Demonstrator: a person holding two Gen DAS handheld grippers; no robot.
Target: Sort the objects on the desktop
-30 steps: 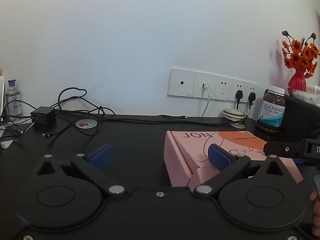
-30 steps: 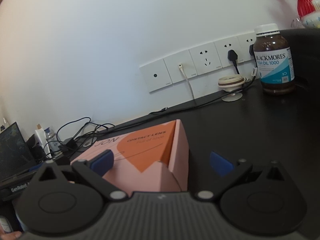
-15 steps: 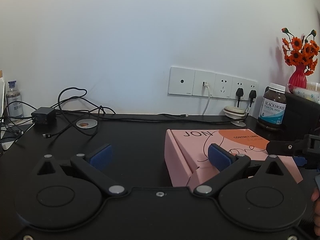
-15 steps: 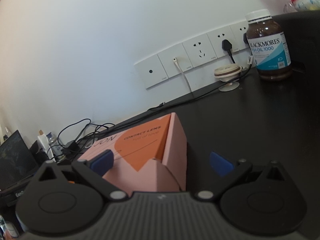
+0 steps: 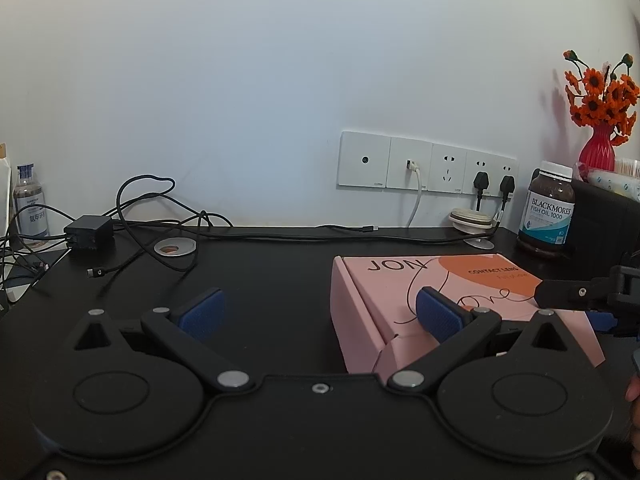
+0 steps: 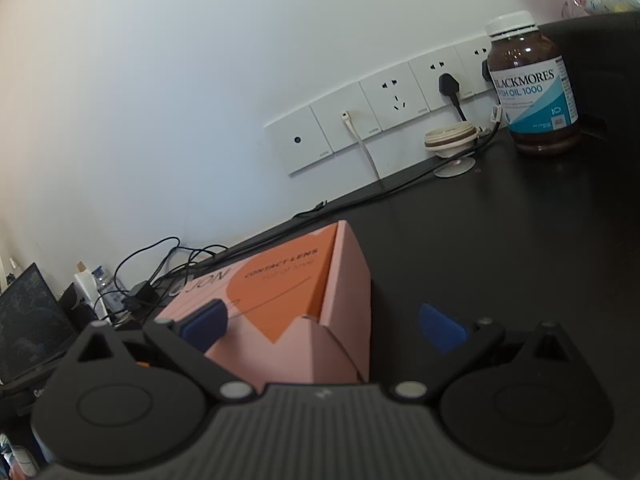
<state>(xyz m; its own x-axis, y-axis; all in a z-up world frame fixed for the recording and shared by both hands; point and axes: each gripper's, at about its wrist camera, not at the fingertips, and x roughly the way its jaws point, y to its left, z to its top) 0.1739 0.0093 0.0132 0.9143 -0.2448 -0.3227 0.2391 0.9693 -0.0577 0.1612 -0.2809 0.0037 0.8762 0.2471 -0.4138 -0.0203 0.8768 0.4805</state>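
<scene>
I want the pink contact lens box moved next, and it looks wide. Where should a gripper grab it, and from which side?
Probably the right end of the pink box, with the right gripper coming in level from that end. The box lies flat on the black desk, and its low end corner already sits between the open fingers. Its broad top looks too wide to span.

Wall sockets point(image 5: 427, 167) are sitting far behind the desk; tangled cables point(image 5: 152, 216) are lying far left.
</scene>
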